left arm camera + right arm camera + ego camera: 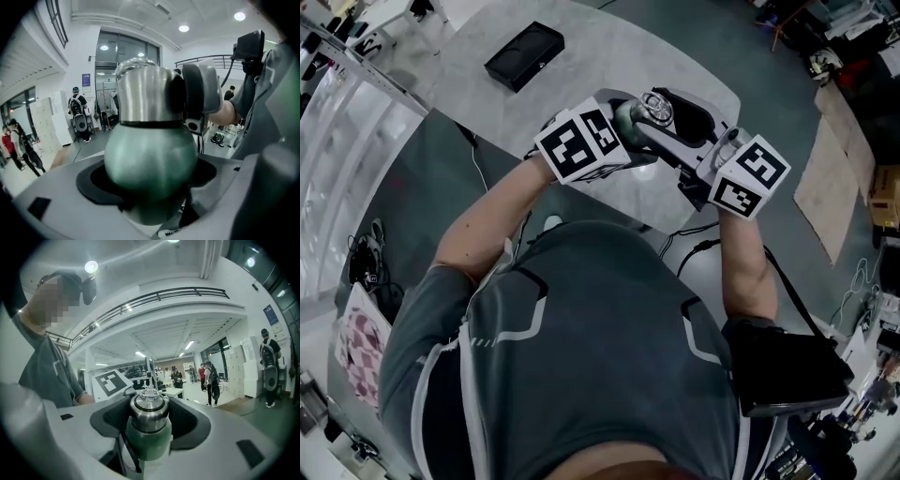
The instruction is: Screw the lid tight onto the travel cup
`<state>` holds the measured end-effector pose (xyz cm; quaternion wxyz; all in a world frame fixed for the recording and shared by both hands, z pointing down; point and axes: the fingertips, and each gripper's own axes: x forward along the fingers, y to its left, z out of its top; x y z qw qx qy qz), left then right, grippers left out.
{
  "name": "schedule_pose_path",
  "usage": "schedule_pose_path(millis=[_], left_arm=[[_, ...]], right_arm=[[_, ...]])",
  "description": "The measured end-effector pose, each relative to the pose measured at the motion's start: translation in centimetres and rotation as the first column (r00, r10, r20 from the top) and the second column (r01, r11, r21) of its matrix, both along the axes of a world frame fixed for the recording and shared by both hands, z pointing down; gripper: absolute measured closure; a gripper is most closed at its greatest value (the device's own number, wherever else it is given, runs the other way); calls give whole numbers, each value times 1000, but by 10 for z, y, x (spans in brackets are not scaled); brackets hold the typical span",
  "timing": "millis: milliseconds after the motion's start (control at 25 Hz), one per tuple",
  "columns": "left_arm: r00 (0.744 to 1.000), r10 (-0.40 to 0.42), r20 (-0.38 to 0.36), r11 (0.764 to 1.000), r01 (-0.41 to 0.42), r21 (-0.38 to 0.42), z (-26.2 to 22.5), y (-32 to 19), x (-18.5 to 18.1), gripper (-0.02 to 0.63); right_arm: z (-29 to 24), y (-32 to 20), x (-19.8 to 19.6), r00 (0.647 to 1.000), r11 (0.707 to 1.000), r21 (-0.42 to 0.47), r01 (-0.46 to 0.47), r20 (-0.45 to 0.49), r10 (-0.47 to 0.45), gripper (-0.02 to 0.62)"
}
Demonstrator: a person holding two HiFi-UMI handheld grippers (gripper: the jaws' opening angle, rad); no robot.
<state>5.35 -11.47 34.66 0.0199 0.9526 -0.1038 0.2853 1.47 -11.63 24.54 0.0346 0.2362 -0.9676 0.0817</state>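
While raised above the table [609, 56] toward its near edge, one travel cup [150, 159] with one steel lid [148, 408]: green body clamped between left gripper [150, 197] fingers, lid clasped by wide-set right gripper [149, 425] fingers. Toward far-left edge, one black box [525, 56]. From above, half hidden behind two marker cubes [581, 142].

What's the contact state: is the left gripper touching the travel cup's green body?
Touching. The left gripper view shows the travel cup seated with its green body against the black pads of the left gripper, no gap visible.

Black box [525, 56] — on white table [609, 56]
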Motion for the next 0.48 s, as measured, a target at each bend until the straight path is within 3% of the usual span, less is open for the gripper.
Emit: schedule_pose_path(millis=[80, 160, 240, 320, 400, 480], left_arm=[[998, 60, -16, 998, -61, -17, -2, 8, 0, 206], [980, 184, -77, 980, -189, -60, -12, 31, 2, 206], [941, 302, -150, 943, -318, -99, -25, 56, 3, 206], [911, 364, -193, 913, -390, -118, -36, 72, 3, 206], [899, 388, -203, 902, -415, -117, -40, 78, 5, 206], [904, 378, -197, 908, -404, -108, -40, 77, 7, 206]], right_arm=[[-1, 7, -1, 997, 997, 9, 73, -5, -73, 321], [-10, 23, 0, 974, 974, 23, 224, 35, -225, 302], [-22, 42, 0, 921, 926, 51, 374, 93, -377, 282], [-31, 58, -3, 871, 877, 91, 471, 106, -479, 282], [-33, 65, -7, 849, 852, 114, 512, 84, -522, 285], [-33, 63, -8, 858, 858, 122, 498, 72, -509, 316]])
